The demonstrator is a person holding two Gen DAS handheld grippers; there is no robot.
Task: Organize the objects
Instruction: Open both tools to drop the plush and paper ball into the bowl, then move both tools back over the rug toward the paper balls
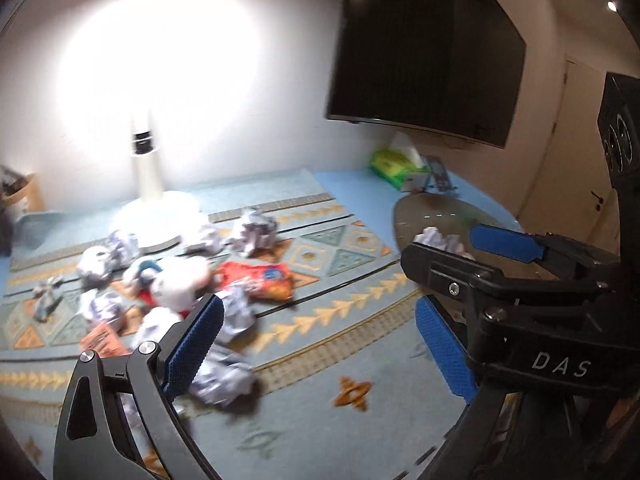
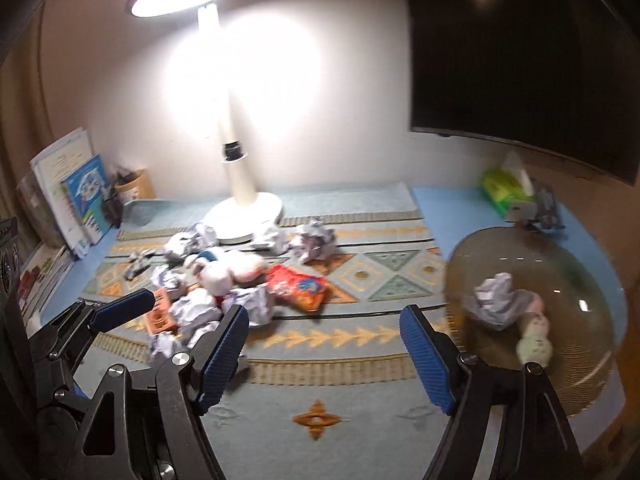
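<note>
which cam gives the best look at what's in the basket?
Right wrist. The basket sits open to view, with a crumpled paper and a small pale toy visible inside. In the left wrist view the right gripper covers most of the basket; only a bit of the paper shows.

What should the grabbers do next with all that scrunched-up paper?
Probably lower the open left gripper onto the nearest crumpled paper ball and close. Both grippers are empty, a pile remains on the mat, and the round basket already holds one ball.
</note>
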